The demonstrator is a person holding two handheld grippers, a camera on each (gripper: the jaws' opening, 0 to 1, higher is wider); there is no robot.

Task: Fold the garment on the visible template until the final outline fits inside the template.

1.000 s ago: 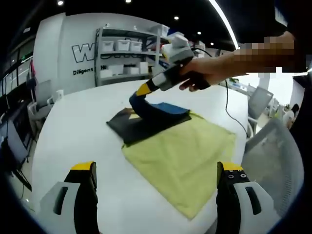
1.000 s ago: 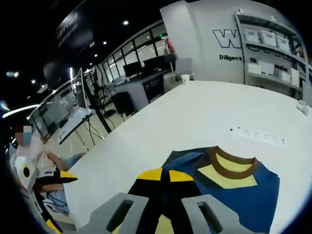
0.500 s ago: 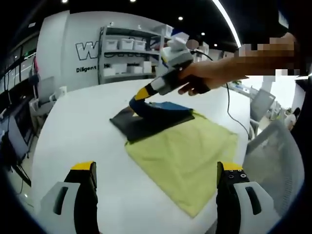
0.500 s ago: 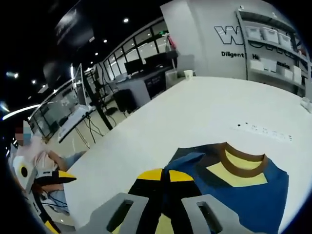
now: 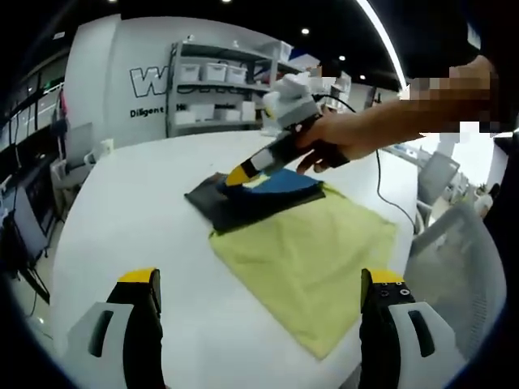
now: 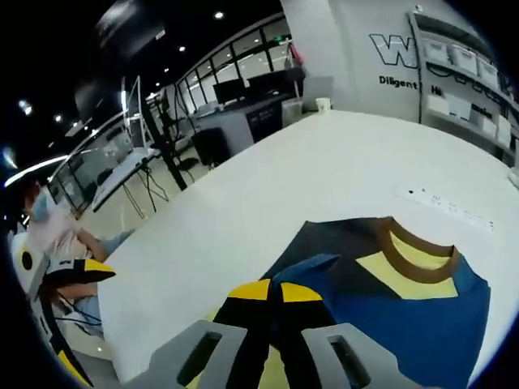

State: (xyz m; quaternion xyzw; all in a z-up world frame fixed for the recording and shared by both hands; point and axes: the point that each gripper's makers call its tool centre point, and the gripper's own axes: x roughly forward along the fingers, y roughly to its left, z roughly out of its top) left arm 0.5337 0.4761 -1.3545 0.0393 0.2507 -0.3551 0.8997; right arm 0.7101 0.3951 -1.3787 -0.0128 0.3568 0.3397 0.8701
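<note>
Blue cloth is pinched tight between the yellow tips of the right claw (image 6: 272,290), which holds up a flap of the shirt (image 6: 389,316) so it can be laid over the rest. The left claw (image 5: 259,279) waits low at the near edge of the white table (image 5: 122,211) with its two tips wide apart and nothing in them, I think ready to help. The shirt lies on the far part of the yellow mat (image 5: 304,259), so folding looks only partly done.

folded dark-blue garment (image 5: 258,194), overlapping yellow-green template (image 5: 312,255)
</note>
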